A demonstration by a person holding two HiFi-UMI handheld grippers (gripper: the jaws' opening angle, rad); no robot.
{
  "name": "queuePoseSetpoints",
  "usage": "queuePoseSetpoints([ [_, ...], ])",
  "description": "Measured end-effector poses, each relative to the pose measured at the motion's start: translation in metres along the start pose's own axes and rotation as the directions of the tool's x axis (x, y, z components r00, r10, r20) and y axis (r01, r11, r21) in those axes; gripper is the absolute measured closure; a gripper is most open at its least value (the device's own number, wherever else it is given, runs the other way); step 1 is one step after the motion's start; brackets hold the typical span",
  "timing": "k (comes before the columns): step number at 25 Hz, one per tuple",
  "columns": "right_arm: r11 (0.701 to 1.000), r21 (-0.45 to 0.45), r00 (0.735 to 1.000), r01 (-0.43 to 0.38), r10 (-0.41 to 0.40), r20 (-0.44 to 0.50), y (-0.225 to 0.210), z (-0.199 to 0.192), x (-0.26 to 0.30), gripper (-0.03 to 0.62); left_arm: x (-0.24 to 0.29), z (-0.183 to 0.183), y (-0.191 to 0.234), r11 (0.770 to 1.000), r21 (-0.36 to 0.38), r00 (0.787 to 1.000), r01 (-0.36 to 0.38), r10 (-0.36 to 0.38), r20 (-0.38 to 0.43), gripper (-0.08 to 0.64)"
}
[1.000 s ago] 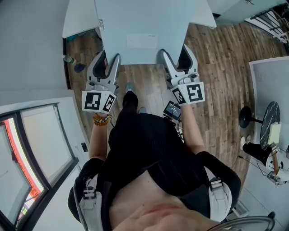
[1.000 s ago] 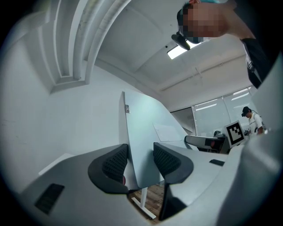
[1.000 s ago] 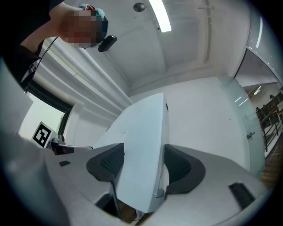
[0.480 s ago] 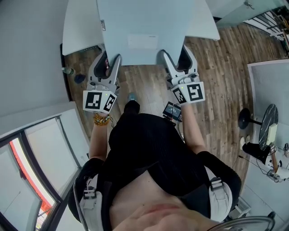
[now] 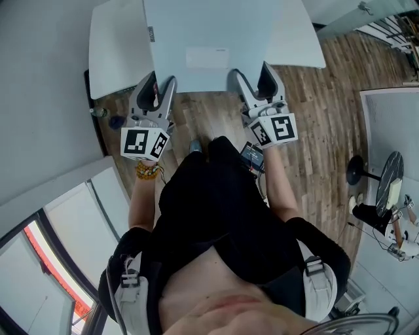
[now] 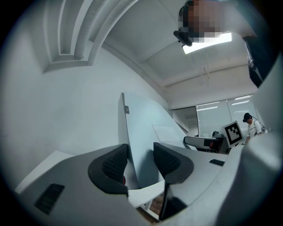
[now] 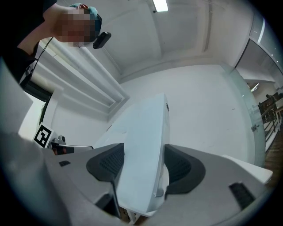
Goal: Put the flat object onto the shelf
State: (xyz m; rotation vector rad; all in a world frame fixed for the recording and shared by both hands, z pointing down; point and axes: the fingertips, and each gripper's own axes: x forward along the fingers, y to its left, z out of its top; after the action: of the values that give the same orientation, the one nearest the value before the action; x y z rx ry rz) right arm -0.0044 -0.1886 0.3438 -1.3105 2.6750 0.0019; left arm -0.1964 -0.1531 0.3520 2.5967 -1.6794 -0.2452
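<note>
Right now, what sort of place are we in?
Probably an office or lab room: wood-plank floor, white table, glazed partition and a ceiling strip light.

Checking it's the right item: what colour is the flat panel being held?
Pale blue-grey panel, clearest in head view.

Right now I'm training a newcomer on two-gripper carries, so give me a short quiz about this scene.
1. True or false: the left gripper is empty.
2. What does the right gripper clamp? A) a mug B) the flat panel C) a cable
3. Fill in: the floor below the flat panel is laid in ____ planks.
Key: 1 false, its jaws are shut on the flat panel; 2 B; 3 wooden.
</note>
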Motion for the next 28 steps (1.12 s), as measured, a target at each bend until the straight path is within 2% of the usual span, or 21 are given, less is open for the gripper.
queuePoseSetpoints([
  [8, 0.999, 0.041, 0.998, -0.006, 0.008, -0.067, -0.066, -0.041, 0.071, 0.311, 0.085, -0.037, 0.04, 0.999, -0.033, 0.998, -0.027, 0.025, -0.064, 0.377],
  [15, 0.994, 0.113, 0.984, 0.0, 0.02, -0.175, -0.13, -0.092, 0.129, 0.311, 0.157, -0.086, 0.07, 0.992, -0.102, 0.986, -0.078, 0.062, -0.153, 0.377],
  [22, 0.984, 0.18, 0.955, 0.012, 0.042, -0.294, -0.175, -0.15, 0.159, 0.311, 0.203, -0.141, 0.089, 0.979, -0.154, 0.961, -0.135, 0.091, -0.262, 0.377],
  [28, 0.972, 0.232, 0.917, 0.027, 0.068, -0.393, -0.177, -0.208, 0.169, 0.311, 0.2, -0.191, 0.109, 0.963, -0.192, 0.93, -0.19, 0.114, -0.348, 0.377],
])
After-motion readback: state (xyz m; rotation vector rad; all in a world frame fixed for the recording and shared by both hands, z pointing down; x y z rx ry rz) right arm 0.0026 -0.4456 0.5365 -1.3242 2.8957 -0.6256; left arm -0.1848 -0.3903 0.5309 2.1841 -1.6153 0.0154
